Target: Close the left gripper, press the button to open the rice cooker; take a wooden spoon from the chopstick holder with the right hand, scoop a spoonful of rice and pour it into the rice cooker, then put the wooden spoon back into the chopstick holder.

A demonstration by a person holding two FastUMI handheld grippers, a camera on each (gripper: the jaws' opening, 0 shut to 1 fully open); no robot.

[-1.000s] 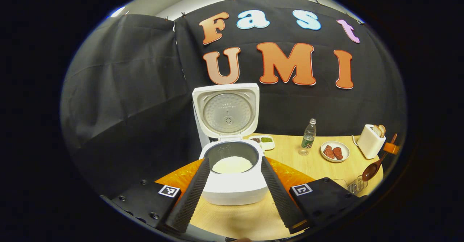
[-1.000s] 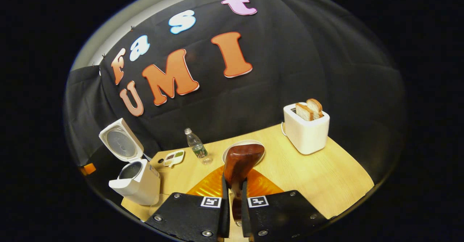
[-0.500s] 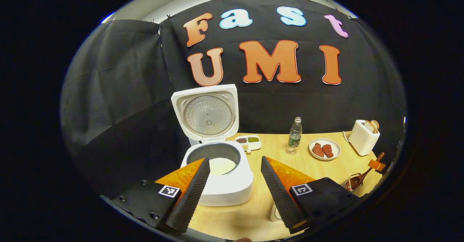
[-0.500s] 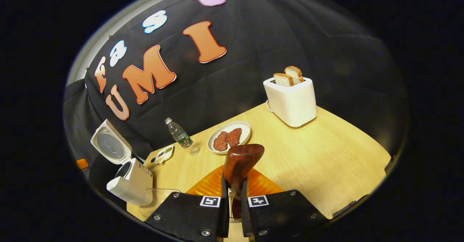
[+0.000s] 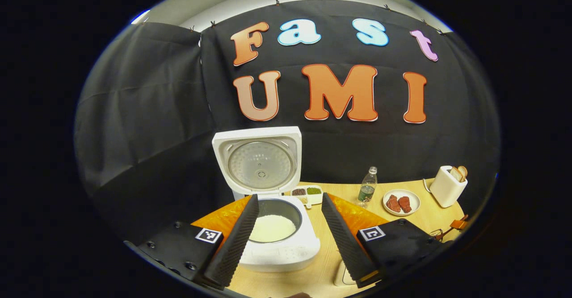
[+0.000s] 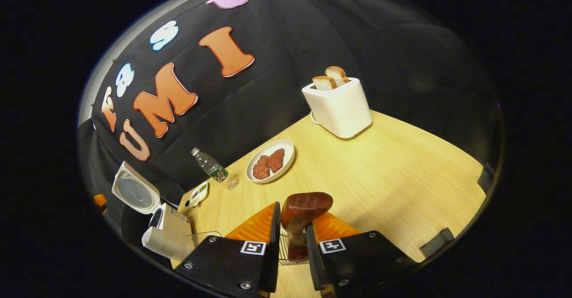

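The white rice cooker (image 5: 279, 249) stands with its lid (image 5: 261, 161) up and white rice (image 5: 271, 228) in the pot. My left gripper (image 5: 289, 197) is open just in front of it, one finger on each side of the pot and holding nothing. In the right gripper view the cooker (image 6: 167, 237) sits far left. The wooden spoon (image 6: 306, 204) stands bowl-up in the wire chopstick holder (image 6: 283, 253). My right gripper (image 6: 292, 215) is open around its handle, with a gap on the left side. The spoon and holder (image 5: 435, 233) also show at the far right of the left gripper view.
On the wooden table (image 6: 393, 168) are a white toaster (image 6: 339, 108) with two bread slices at the back, a plate of meat (image 6: 270, 161), a plastic bottle (image 6: 210, 166) and a small divided dish (image 6: 199, 194). The black cloth wall closes the back.
The right gripper carried the spoon down into the wire holder and its fingers have spread off the handle. The left gripper drew back a little from the cooker and stayed open.
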